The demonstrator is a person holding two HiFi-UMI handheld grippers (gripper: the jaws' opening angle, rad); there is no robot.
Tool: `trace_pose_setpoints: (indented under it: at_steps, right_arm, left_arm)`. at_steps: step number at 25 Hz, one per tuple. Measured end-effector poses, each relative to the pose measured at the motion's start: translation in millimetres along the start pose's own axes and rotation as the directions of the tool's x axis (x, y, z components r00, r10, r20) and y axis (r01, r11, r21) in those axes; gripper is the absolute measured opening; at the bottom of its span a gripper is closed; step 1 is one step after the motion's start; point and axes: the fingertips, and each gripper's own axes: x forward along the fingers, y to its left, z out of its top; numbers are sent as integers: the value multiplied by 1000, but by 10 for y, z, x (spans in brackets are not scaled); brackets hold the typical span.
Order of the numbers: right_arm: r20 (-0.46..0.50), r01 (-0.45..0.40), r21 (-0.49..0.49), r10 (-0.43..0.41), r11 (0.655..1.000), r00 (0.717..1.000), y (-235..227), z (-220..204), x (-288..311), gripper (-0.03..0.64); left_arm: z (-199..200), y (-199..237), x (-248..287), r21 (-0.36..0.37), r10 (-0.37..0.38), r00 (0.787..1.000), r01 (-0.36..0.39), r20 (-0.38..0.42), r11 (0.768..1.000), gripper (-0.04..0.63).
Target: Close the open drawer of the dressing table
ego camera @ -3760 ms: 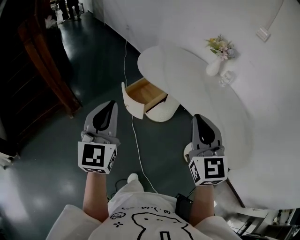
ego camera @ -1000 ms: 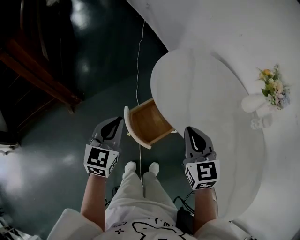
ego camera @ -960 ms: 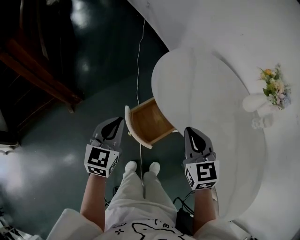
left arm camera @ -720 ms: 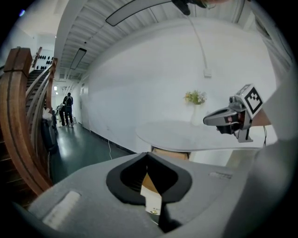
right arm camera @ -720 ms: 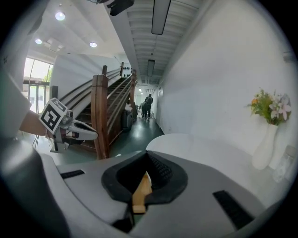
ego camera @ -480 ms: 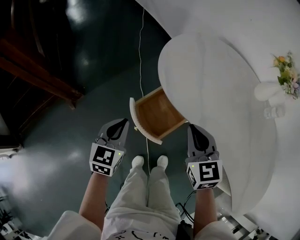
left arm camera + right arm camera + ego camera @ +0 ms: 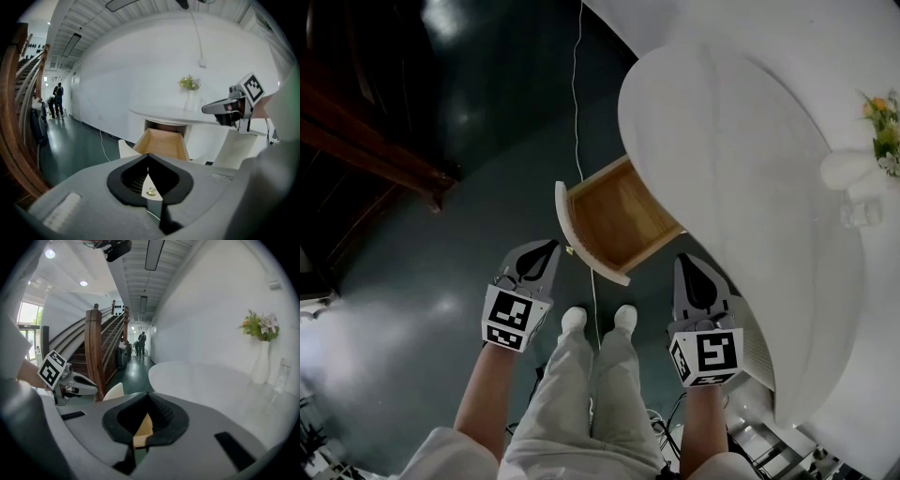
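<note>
Wooden open drawer with curved white front sticks out of white oval desk | left hand-held gripper, right hand-held gripper flank it, jaws closed, empty | likely poised to push.

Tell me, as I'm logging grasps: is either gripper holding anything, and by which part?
Nothing is held. The left gripper and right gripper both have jaws together and empty; the drawer stands open.

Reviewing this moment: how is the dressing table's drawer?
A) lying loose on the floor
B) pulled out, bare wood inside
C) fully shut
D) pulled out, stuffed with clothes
B: the drawer juts out from under the top of the dressing table, its wooden inside bare.
</note>
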Motion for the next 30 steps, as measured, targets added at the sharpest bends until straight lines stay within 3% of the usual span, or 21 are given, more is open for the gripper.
trace_pose_setpoints:
  at_steps: [14,22,30]
  right_arm:
    - [4,15,23,-15,1000,1000,150,-318,142,-3]
    - [39,55,42,-56,998,998,43,-310,190,-3]
    - [82,16,23,-18,1000,996,81,-202,135,-3]
  left_arm:
    - [-667,-45,365,39,-66,997,67,-39,997,14]
    - [-837,-195,542,46,-110,992,113,-69,993,15]
    - [-871,-218,593,19,-122,990,124,-67,992,15]
